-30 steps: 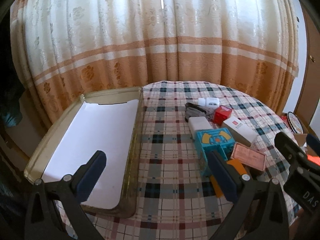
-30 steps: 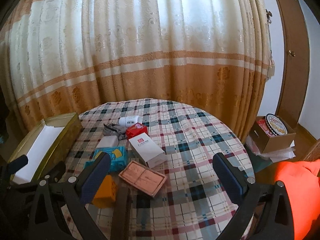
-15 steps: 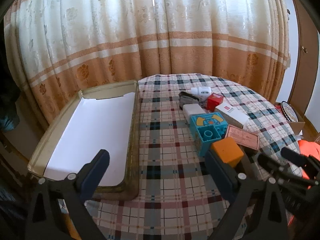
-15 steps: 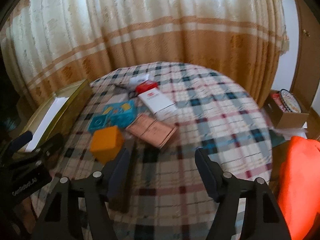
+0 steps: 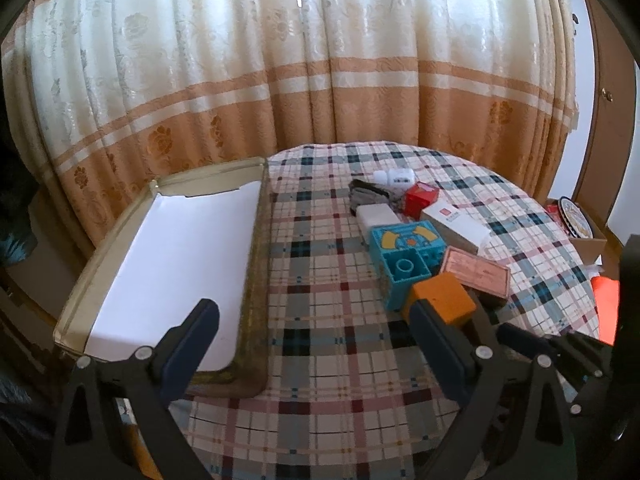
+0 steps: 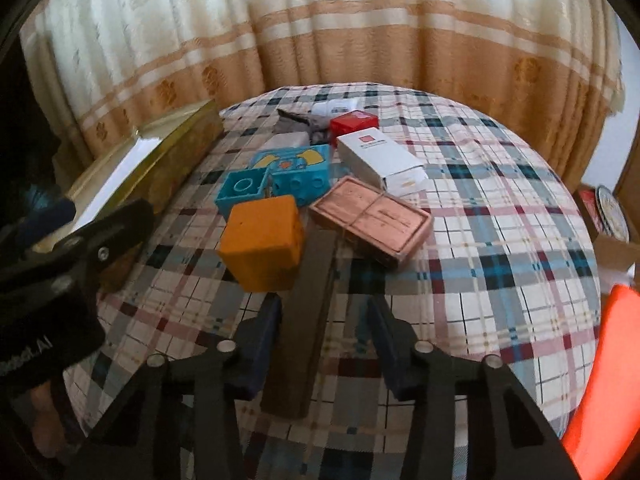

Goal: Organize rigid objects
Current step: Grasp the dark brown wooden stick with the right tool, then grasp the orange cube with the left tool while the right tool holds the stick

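The right tongs [image 6: 324, 332] pointed down at the table [image 6: 500, 240], and their jaws had just been closing around a dark flat bar [image 6: 308, 320]. The bar lay lengthwise between the two fingers, its near end level with the pads and its far end reaching toward a pink box [image 6: 370, 220]. The left pad sat just beside the bar's edge; a strip of cloth showed between the bar and the right pad, so the tongs had not yet clamped it.

Just left of the bar's far end stood an orange cube [image 6: 262, 242]. Beyond it were a teal block [image 6: 280, 178], a white carton [image 6: 380, 160] and a red cube [image 6: 354, 123], crowded together.

The left tongs [image 5: 316, 344] hung wide apart with nothing between their jaws, over the plaid cloth beside the tray [image 5: 256, 280]. The tray, lined with white paper, lay along the table's left edge, well apart from the bar. From the left view the orange cube [image 5: 444, 300] showed just behind the right finger, with the teal block [image 5: 404, 256] and pink box [image 5: 476, 270] past it. A curtain [image 5: 320, 80] hung behind the table.
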A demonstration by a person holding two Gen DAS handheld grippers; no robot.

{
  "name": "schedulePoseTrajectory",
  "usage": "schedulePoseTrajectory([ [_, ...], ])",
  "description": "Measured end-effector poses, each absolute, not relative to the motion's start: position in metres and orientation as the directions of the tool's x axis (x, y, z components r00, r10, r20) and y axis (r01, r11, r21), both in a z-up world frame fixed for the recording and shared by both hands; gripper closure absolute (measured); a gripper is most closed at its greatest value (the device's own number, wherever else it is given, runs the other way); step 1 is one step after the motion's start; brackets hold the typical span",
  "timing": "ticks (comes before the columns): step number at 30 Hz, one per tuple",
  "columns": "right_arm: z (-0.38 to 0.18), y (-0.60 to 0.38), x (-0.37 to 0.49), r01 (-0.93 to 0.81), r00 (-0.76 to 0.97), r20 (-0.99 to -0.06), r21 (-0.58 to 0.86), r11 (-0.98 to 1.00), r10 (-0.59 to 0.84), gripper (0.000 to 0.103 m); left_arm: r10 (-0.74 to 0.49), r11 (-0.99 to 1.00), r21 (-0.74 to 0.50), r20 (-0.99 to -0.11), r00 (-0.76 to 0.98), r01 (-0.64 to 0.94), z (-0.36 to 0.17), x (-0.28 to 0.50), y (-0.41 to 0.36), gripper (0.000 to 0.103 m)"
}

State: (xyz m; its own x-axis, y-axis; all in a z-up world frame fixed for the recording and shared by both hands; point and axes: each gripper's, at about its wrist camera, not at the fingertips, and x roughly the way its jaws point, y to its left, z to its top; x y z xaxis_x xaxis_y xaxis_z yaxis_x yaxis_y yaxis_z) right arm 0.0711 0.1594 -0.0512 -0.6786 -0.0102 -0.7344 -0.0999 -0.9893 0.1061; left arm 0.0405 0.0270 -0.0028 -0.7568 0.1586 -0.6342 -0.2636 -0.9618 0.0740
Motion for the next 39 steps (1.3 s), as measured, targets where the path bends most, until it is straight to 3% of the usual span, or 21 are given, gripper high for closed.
schedulePoseTrajectory([
  [2,-0.051,0.160,0.072,-0.093,-0.680,-0.733,0.095,-0.991,-0.007,0.079,0.188,-0.956,0.052,-0.649,-0.738,-0.289,-0.004,0.040,0.030,0.017],
  [4,-0.051,0.166,0.073,-0.101,-0.675,-0.738,0.084,-0.991,0.006,0.085,0.197,-0.954,0.038,-0.669,-0.717,-0.297,-0.006,0.038,0.033,0.022],
  [12,-0.045,0.195,0.089,-0.155,-0.697,-0.717,0.128,-0.980,0.017,0.086,0.244,-0.937,0.008,-0.703,-0.669,-0.350,-0.008,0.037,0.055,0.022],
  [15,-0.040,0.197,0.092,-0.166,-0.717,-0.696,0.136,-0.977,0.025,0.086,0.272,-0.927,-0.025,-0.732,-0.624,-0.374,-0.013,0.033,0.065,0.032],
  [23,-0.024,0.211,0.103,-0.253,-0.777,-0.619,0.143,-0.957,0.113,0.086,0.312,-0.909,-0.063,-0.760,-0.570,-0.413,-0.018,0.024,0.092,0.033],
  [26,-0.027,0.218,0.102,-0.279,-0.766,-0.632,0.160,-0.947,0.119,0.086,0.288,-0.905,-0.035,-0.784,-0.550,-0.423,-0.025,0.018,0.107,0.046],
  [33,-0.031,0.223,0.102,-0.282,-0.758,-0.643,0.166,-0.945,0.113,0.086,0.258,-0.918,-0.055,-0.836,-0.484,-0.393,-0.046,0.003,0.107,0.056],
  [39,-0.032,0.223,0.102,-0.292,-0.753,-0.648,0.170,-0.941,0.117,0.086,0.256,-0.915,-0.041,-0.828,-0.498,-0.402,-0.047,0.007,0.105,0.065],
])
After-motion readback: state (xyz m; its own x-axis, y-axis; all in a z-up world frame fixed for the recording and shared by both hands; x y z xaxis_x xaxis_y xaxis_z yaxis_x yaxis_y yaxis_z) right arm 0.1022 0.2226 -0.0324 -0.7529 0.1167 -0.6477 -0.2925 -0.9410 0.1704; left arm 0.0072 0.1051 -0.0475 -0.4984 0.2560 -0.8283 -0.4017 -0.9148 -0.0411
